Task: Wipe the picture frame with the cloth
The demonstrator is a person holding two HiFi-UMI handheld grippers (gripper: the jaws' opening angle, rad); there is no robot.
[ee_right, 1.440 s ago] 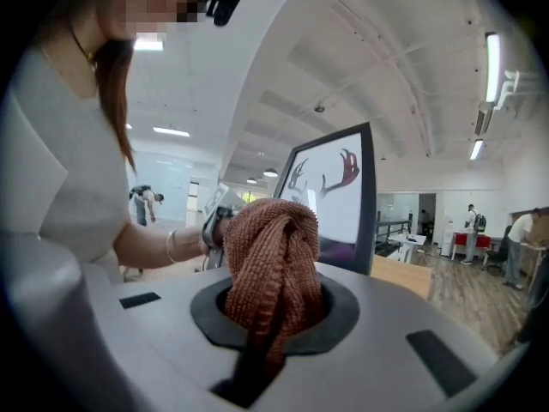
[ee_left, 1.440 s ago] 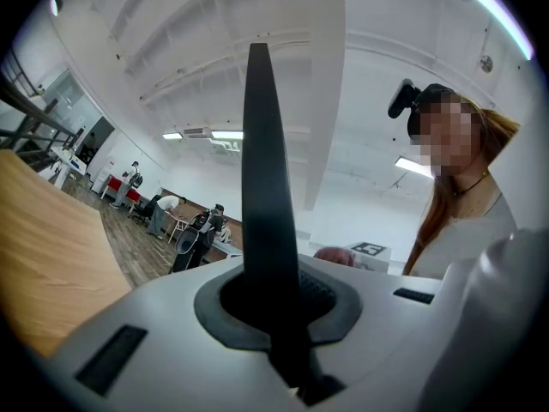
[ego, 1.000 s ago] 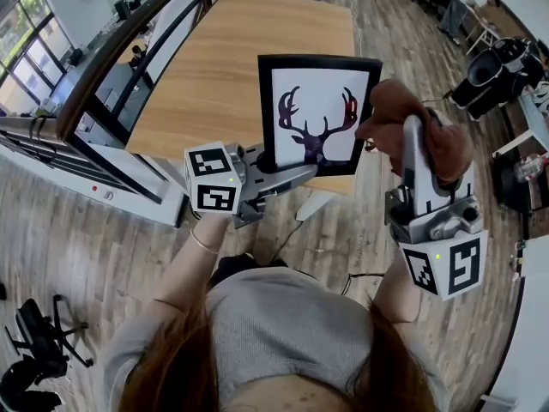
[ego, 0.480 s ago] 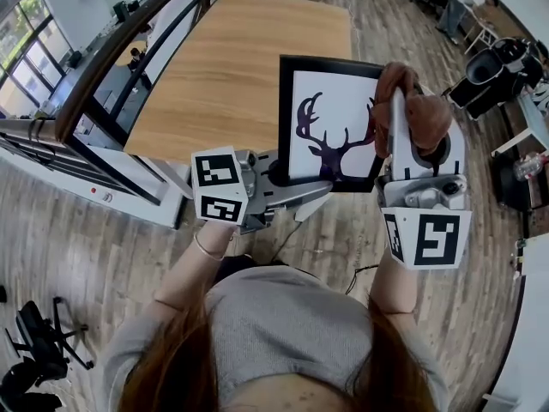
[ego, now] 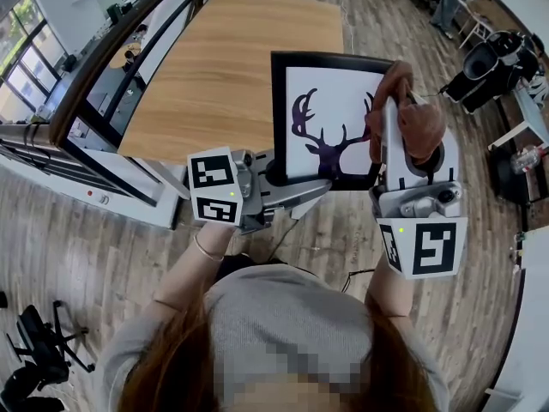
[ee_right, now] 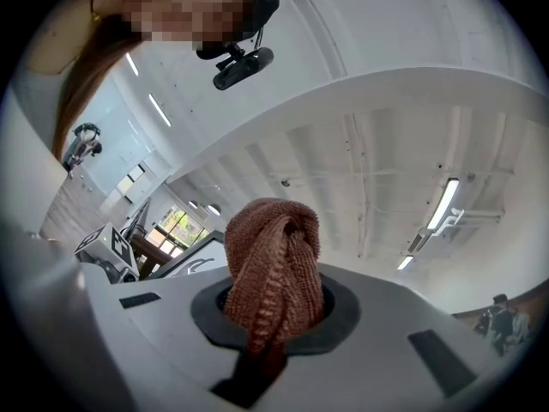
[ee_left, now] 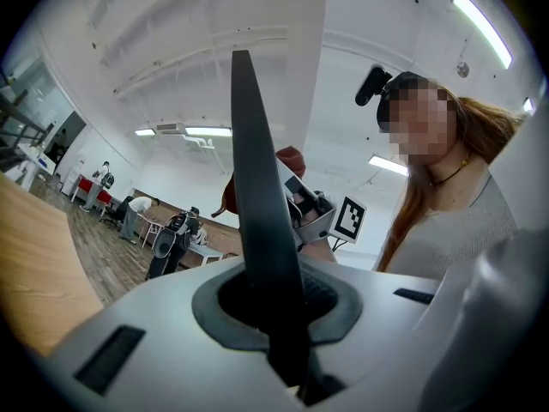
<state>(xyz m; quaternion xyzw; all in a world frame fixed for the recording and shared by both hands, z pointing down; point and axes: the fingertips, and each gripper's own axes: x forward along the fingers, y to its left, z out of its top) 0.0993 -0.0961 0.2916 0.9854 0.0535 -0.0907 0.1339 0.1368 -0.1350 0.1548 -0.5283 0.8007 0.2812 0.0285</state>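
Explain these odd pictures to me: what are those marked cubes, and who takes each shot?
No robot here: a person holds tongs in each hand; the marked cubes are part of them. One picture comes from a camera on the person's head, looking down. The other two come from cameras riding on the tongs. The left tongs clamp the lower edge of a black picture frame showing a deer silhouette, held up near a wooden table. The right tongs grip a bunched reddish-brown cloth at the frame's right edge.
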